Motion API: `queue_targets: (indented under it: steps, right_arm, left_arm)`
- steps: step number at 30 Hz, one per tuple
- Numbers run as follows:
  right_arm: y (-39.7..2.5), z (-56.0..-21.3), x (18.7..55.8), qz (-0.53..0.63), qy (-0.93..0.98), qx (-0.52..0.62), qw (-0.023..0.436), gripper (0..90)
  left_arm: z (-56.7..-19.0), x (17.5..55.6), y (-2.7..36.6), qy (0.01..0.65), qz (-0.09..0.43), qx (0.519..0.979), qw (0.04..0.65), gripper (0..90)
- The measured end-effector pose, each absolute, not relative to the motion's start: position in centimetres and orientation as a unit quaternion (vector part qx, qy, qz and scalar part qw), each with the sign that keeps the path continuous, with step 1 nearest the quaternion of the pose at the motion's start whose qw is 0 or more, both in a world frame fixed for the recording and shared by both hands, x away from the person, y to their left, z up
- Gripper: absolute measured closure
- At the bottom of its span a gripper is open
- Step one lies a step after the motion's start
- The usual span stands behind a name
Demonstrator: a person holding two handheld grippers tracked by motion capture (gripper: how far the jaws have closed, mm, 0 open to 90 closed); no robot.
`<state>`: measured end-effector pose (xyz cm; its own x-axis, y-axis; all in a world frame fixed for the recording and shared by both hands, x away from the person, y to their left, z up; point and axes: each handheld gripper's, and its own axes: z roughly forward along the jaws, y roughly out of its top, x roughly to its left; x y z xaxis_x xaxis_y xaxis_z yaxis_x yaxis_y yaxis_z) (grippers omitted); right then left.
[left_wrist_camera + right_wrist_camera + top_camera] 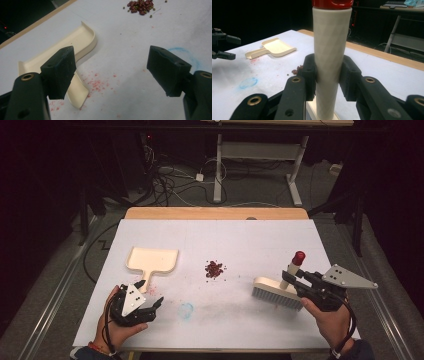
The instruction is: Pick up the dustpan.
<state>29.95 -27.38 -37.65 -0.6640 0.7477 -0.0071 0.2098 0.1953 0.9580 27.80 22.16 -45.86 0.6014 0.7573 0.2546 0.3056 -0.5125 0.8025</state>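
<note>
A cream dustpan (152, 260) lies flat at the left of the white sheet, with its handle pointing toward me. My left gripper (150, 292) hovers just behind the handle end, open, and in the left gripper view (112, 67) the dustpan handle (80, 93) lies beside the left jaw. A small pile of red beans (214, 269) sits mid-table. My right gripper (299, 277) is shut on the upright cream handle (330, 50) of a brush (276, 291). The handle has a red cap, and the bristles rest on the sheet.
A faint blue ring (186, 310) and red specks (96, 83) mark the white sheet (250, 240) near the left gripper. A wooden table edge (215, 213) runs along the back, with dark floor, cables and table legs beyond it.
</note>
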Motion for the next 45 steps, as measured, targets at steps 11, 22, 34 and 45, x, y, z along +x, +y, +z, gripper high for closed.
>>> queue_targets:
  steps: [11,22,34,45]
  right_arm:
    - [-27.6,-37.3,30.3,0.546,0.728,0.329,0.253,69.6]
    - [-27.9,-37.0,30.2,0.551,0.722,0.334,0.255,69.6]
    - [-28.1,-37.1,30.0,0.548,0.718,0.338,0.263,69.5]
    - [-28.0,-37.3,30.1,0.546,0.721,0.337,0.263,69.5]
  left_arm:
    - [-46.1,27.8,22.5,0.344,0.308,0.815,0.350,22.4]
    - [-48.5,32.2,25.9,0.500,0.198,0.787,0.302,23.1]
    - [-49.1,36.8,25.4,0.549,0.168,0.768,0.285,23.8]
    - [-49.0,38.6,25.1,0.538,0.172,0.771,0.293,51.2]
